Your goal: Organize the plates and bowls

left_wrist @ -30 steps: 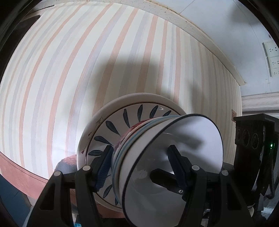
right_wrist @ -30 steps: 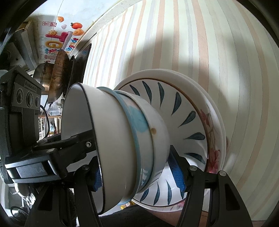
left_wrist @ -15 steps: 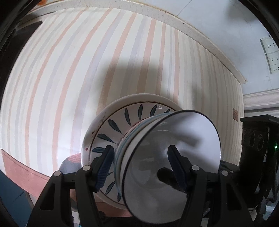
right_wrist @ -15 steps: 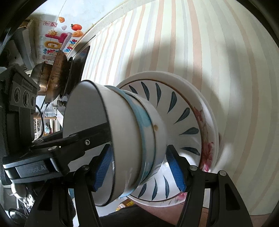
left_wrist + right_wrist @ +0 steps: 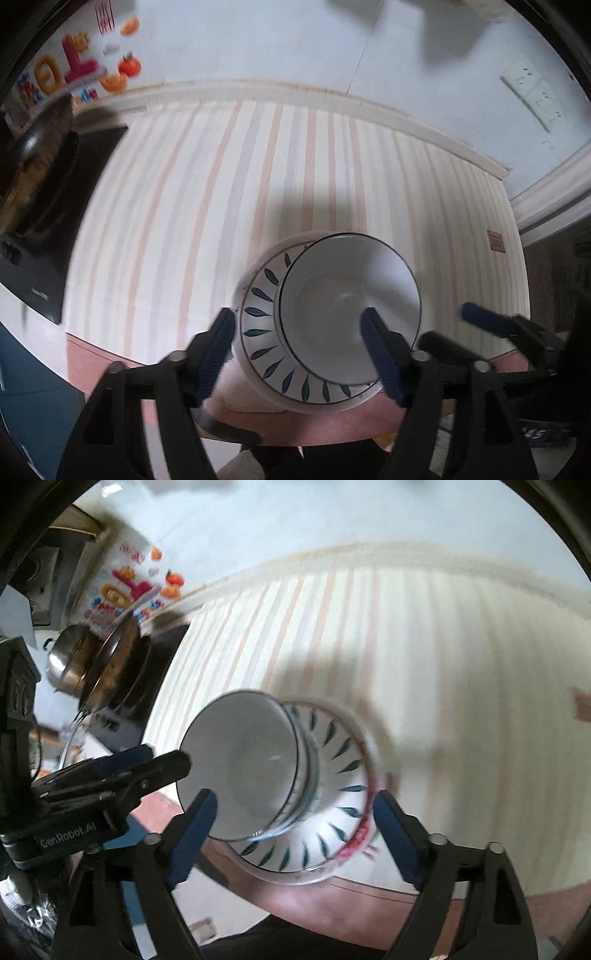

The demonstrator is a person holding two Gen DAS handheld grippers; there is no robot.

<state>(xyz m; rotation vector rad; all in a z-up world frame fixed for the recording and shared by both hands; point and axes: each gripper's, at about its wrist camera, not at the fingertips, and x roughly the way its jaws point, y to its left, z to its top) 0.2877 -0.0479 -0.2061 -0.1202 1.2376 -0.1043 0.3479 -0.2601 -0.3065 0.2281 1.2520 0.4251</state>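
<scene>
tools (image 5: 301, 350) (image 5: 291, 834) – both opening, empty | bowls (image 5: 349, 306) – stacked on plate (image 5: 258, 314)

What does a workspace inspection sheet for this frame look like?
Surface: striped tablecloth, mostly bare.
Job's things: bowl stack nested on leaf-pattern plate, plates beneath, near the table's front edge.
Clutter: pan and steel pot on black cooktop.
Grippers: left gripper and right gripper both opening, clear of the stack.
Cables: nothing seen.
Surroundings: wall sticker, wall sockets.
</scene>
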